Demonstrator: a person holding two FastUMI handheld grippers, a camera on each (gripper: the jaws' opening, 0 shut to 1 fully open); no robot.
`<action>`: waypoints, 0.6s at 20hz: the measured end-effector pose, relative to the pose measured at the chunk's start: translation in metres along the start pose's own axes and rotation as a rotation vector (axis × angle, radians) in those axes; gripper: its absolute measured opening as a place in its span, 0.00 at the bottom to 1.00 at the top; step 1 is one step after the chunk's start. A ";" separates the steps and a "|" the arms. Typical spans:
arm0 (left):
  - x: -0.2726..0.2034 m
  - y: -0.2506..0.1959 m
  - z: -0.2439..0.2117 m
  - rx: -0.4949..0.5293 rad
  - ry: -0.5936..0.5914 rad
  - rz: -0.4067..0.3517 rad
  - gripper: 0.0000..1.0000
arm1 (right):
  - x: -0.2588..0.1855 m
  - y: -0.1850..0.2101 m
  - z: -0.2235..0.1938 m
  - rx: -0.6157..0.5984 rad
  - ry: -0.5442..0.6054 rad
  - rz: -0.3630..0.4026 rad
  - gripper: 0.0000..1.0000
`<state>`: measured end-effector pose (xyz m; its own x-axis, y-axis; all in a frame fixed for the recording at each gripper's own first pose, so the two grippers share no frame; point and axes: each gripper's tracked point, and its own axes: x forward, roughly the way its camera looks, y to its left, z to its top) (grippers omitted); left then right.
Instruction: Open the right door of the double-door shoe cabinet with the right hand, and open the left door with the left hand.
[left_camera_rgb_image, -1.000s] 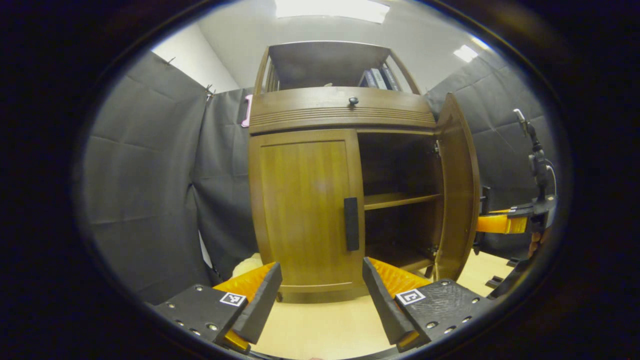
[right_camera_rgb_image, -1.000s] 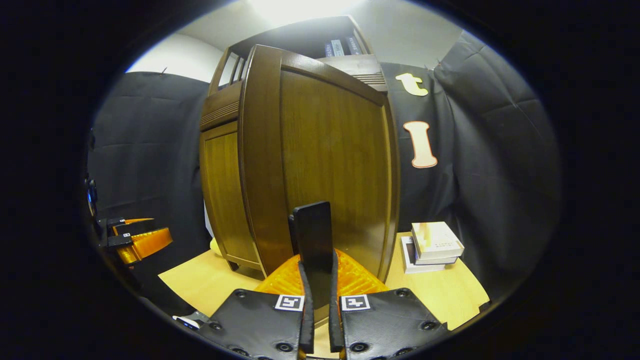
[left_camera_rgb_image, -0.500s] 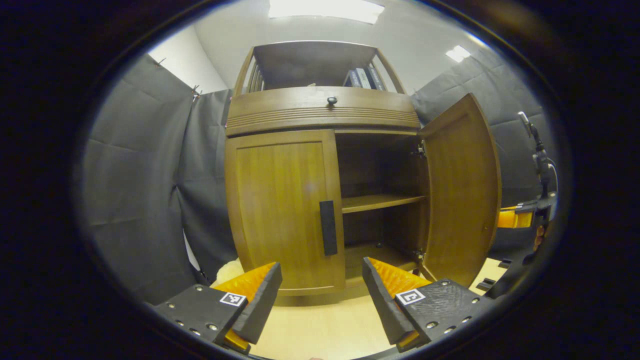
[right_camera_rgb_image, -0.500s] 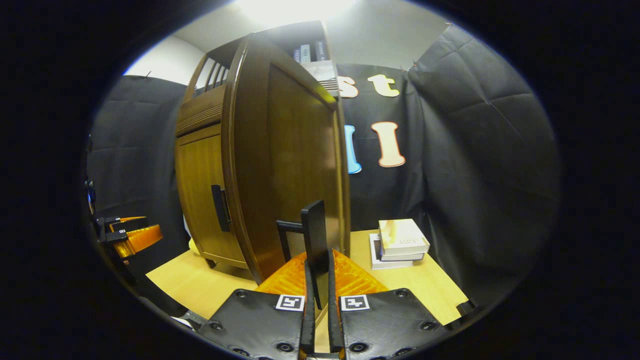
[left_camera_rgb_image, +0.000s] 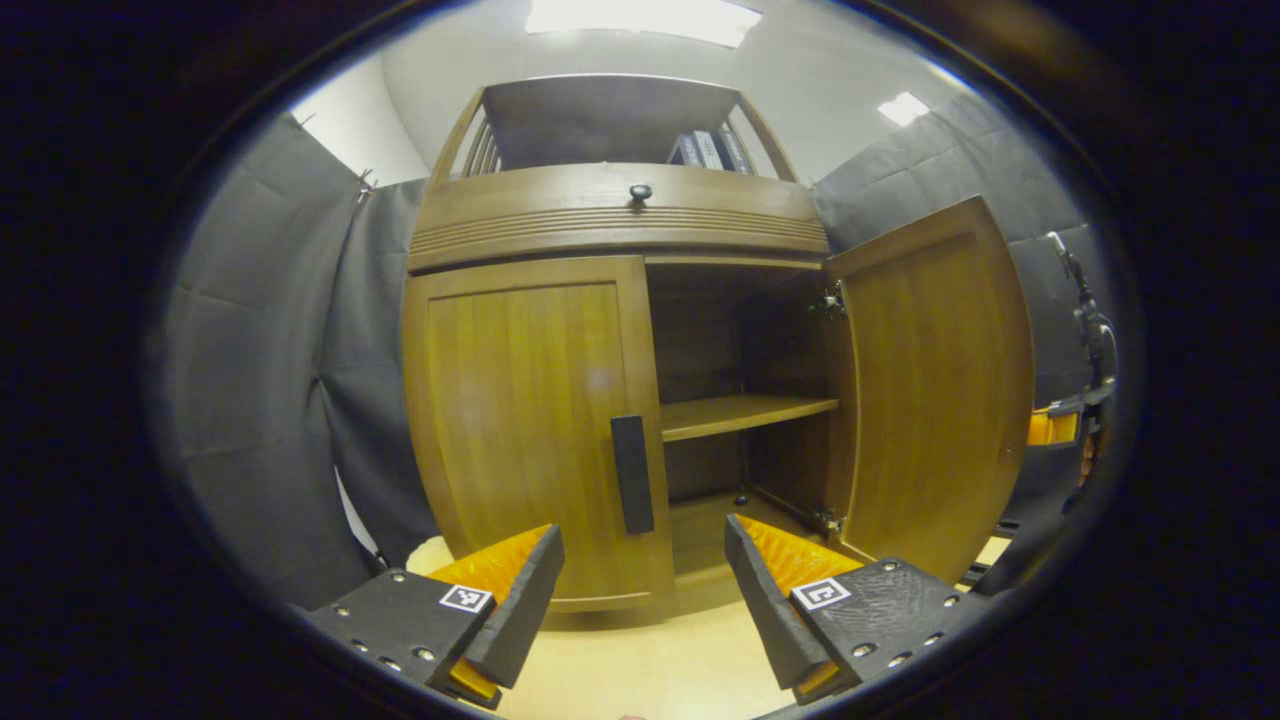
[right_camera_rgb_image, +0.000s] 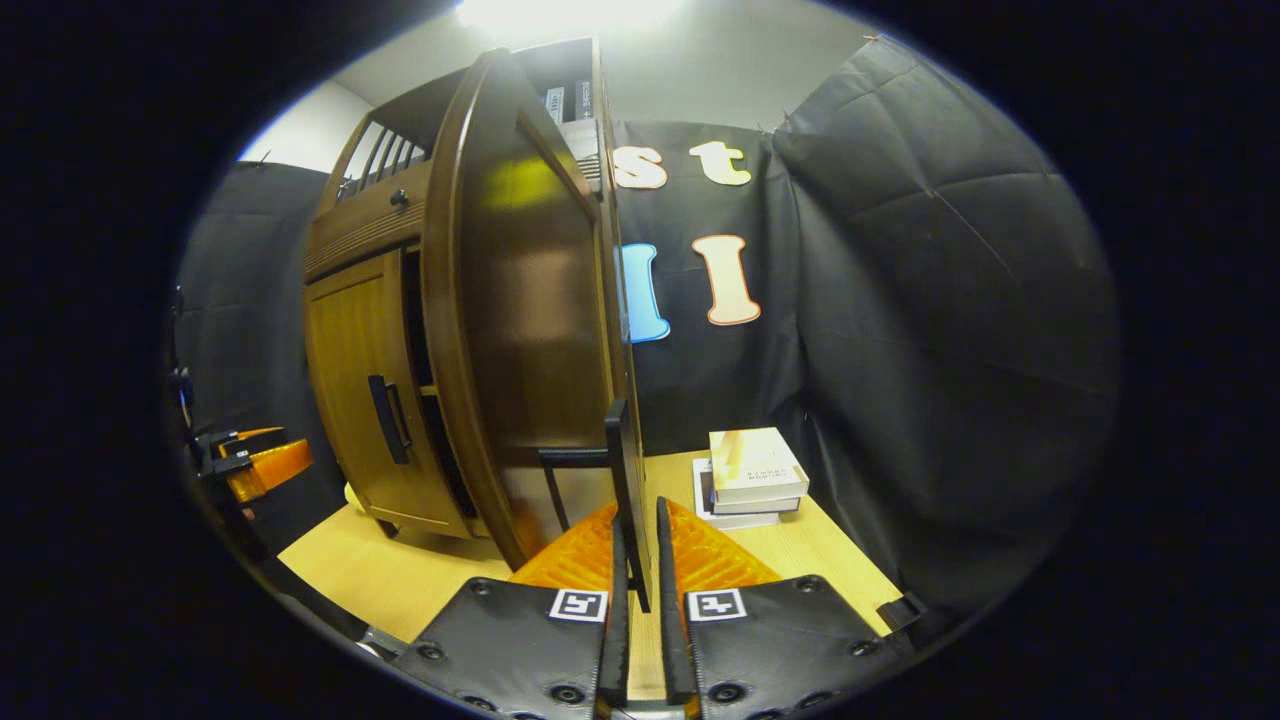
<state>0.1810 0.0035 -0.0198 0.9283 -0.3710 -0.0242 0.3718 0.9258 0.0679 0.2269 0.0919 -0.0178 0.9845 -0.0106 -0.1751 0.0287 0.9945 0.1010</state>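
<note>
The wooden shoe cabinet (left_camera_rgb_image: 615, 215) stands in front of me. Its left door (left_camera_rgb_image: 520, 420) is closed, and that door's dark handle (left_camera_rgb_image: 632, 475) lies just beyond my left gripper (left_camera_rgb_image: 642, 528), which is open and not touching it. The right door (left_camera_rgb_image: 935, 390) is swung wide open, baring the inner shelf (left_camera_rgb_image: 740, 412). In the right gripper view I see this right door (right_camera_rgb_image: 520, 330) nearly edge-on. My right gripper (right_camera_rgb_image: 640, 512) is shut on its handle (right_camera_rgb_image: 622, 465). The left gripper (right_camera_rgb_image: 255, 460) shows far left, the right gripper (left_camera_rgb_image: 1055, 427) far right.
A small stack of books (right_camera_rgb_image: 750, 475) lies on the light wooden table (right_camera_rgb_image: 400, 580) right of the cabinet. A drawer with a round knob (left_camera_rgb_image: 640, 192) runs above the doors, and books (left_camera_rgb_image: 705, 150) stand on the top shelf. Black cloth walls close in all around.
The right door has swung further open with my right gripper on its handle. My left gripper has come nearer the cabinet, so the left door's handle now sits between its fingers in view.
</note>
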 end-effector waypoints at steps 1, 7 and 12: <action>0.010 0.000 0.001 -0.010 0.000 -0.006 0.94 | 0.002 -0.007 0.001 -0.014 -0.004 -0.034 0.17; 0.081 0.012 0.008 -0.039 0.001 -0.015 0.94 | -0.017 -0.034 0.004 0.054 -0.041 -0.219 0.76; 0.133 0.027 -0.004 -0.077 0.025 0.010 0.94 | -0.038 -0.053 0.004 0.038 -0.074 -0.356 0.98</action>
<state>0.3143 -0.0210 -0.0251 0.9315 -0.3606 -0.0487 0.3606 0.9327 -0.0085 0.1884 0.0391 -0.0124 0.9216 -0.3641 -0.1349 0.3767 0.9226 0.0834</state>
